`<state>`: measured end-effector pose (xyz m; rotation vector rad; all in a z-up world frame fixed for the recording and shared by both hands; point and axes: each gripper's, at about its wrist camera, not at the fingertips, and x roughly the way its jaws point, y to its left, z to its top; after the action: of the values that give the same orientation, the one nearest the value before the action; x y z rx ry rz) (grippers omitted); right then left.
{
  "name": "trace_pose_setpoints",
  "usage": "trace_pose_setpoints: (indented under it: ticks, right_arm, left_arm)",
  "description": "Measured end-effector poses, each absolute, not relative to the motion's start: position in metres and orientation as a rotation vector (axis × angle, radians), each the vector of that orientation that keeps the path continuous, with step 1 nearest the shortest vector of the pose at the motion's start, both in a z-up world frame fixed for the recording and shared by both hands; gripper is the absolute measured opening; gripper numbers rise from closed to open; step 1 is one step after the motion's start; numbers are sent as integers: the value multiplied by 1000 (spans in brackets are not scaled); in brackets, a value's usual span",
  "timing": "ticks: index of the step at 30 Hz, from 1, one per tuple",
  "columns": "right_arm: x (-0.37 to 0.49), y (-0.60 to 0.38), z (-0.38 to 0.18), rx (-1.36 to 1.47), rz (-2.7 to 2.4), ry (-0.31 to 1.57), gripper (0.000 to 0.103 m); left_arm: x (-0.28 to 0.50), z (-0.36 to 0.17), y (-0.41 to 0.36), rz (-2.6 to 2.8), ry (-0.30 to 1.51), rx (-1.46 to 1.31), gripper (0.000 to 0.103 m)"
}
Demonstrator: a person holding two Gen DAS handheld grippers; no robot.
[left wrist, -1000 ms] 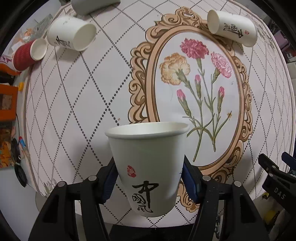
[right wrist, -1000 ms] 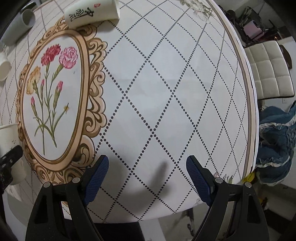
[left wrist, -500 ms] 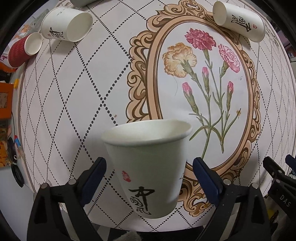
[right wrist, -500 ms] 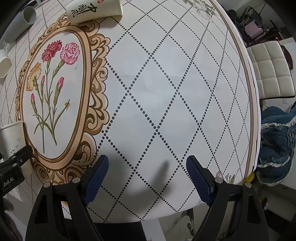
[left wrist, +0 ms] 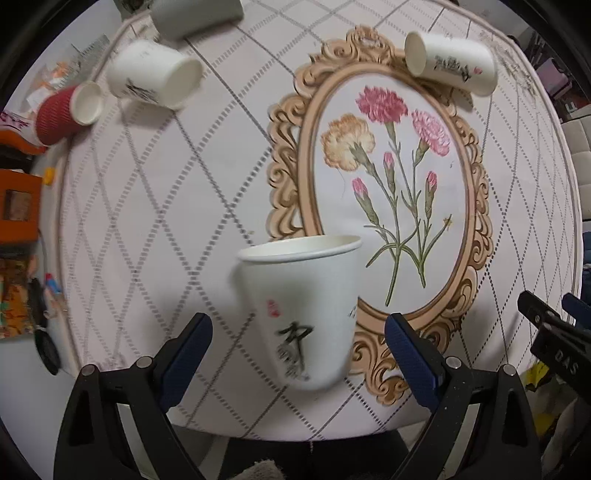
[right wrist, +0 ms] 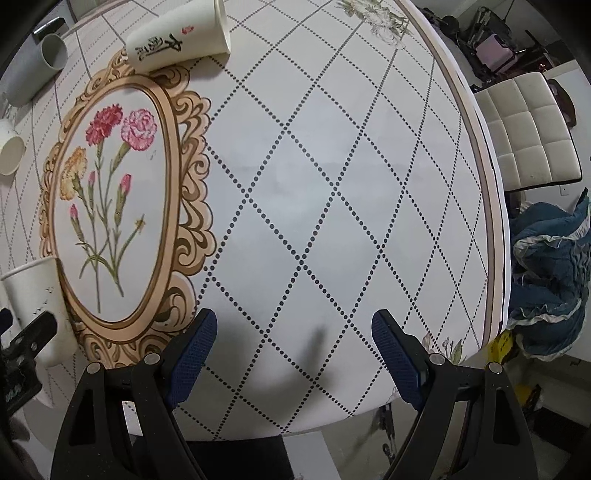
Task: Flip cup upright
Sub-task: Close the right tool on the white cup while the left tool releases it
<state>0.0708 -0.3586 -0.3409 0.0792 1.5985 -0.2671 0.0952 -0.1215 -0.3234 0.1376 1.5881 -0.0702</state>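
The cup (left wrist: 301, 314) stands upright on the bench (left wrist: 155, 221), mouth up, just left of the flower frame (left wrist: 384, 206) printed on the cloth, its rim overlapping the frame's lower left edge in my left view. Black calligraphy and a small red stamp face me (both a bit blurred). My left hand-held gripper (left wrist: 298, 354) sits around it with jaws spread wide; I see a clear gap between each blue pad (left wrist: 184, 354) and the cup wall, so nothing is held.

From the right view the same cup (right wrist: 37, 295) shows at the frame's lower left, partly behind the left tool. My right hand-held gripper (right wrist: 293, 354) hangs open over bare cloth to the right of the frame (right wrist: 122, 206), holding nothing.

Beyond the frame's top right, a white cup (left wrist: 450, 62) lies on its side, mouth toward the left. Well to the frame's upper left, another white cup (left wrist: 155, 75) lies on its side, with a red ribbed cup (left wrist: 66, 112) just beside it and a grey cup (left wrist: 195, 16) farther back, also lying down. Off the bench, to the frame's far right, I see a white chair (right wrist: 528, 136) and blue fabric (right wrist: 550, 288).
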Motion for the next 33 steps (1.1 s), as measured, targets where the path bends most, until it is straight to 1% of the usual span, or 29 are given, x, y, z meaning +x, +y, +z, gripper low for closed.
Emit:
trace_pose_setpoints:
  ticks: [6,12,16,23,33]
  right_arm:
    - [65,-344,-318,96,-261,1568,87]
    - [65,-313,-298,102,-222,1537,87]
    - [72,-278,-288,88,-160,1525,87]
    - [89,-207,-286,21,-57,1526,87]
    - [108,-146,-306,-34,-14,1566,87]
  left_arm:
    - [93,-285,-97,-59,1524,113,95]
    - [102,-260,-62,-11,1457,105,95]
    - [92,-269,-22,47,1461,113,95]
    - [83,-303,36,118,1525,97,95]
    - [78,-328,75,143,1574,65,95]
